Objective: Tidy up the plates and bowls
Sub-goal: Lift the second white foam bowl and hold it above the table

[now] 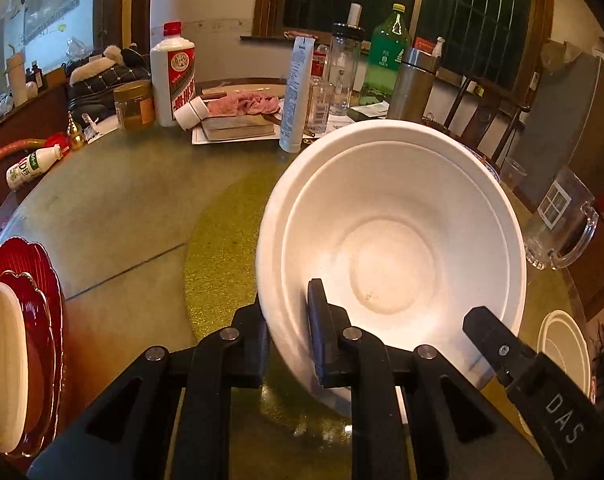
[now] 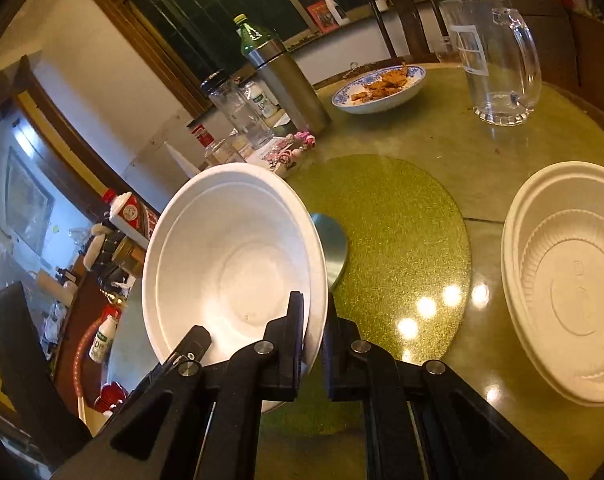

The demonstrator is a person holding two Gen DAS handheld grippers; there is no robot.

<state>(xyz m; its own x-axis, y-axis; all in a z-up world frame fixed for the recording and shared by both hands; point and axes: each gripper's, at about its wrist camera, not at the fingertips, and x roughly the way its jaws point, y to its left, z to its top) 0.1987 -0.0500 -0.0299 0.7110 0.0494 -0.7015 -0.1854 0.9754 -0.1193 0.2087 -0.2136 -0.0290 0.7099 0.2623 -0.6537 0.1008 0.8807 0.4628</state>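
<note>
A white bowl [image 1: 393, 248] is held tilted above the green round mat [image 1: 226, 264]. My left gripper [image 1: 290, 320] is shut on its left rim, one finger inside and one outside. My right gripper [image 2: 315, 320] is shut on the opposite rim of the same white bowl [image 2: 230, 264]; its finger shows in the left wrist view [image 1: 485, 332]. A cream disposable bowl [image 2: 569, 280] sits on the table at the right. Red scalloped plates [image 1: 42, 280] with a cream plate [image 1: 2, 360] stacked on them stand at the far left.
A glass mug [image 2: 497, 52] and a blue-rimmed plate of food [image 2: 381, 88] stand at the back right. Bottles, a steel flask [image 2: 290, 84] and a white liquor bottle [image 1: 174, 72] crowd the far side. A metal disc [image 2: 331, 248] lies on the green mat [image 2: 401, 240].
</note>
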